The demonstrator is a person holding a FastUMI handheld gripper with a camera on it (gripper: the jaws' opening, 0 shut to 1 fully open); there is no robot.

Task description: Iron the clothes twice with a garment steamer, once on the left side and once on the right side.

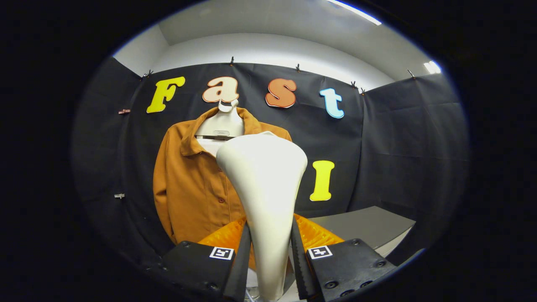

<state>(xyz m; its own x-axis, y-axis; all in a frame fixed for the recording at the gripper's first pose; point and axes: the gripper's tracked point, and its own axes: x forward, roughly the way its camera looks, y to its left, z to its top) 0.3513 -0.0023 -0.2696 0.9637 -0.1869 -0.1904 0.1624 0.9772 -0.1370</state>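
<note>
You have one garment steamer (264, 188), cream-white, clamped between the two fingers (241, 260) of your gripper (270, 256); both press on its narrow handle, and its wide head rises upright through the centre of the frame. One brown-orange button shirt (188, 188) hangs on one pale hanger (221, 123) against the black booth wall, centre-left, beyond the steamer head, which overlaps the shirt's right half. Whether the head touches the cloth you cannot tell. One grey table (369, 226) sits at lower right. Your gripper points level at the shirt.
</note>
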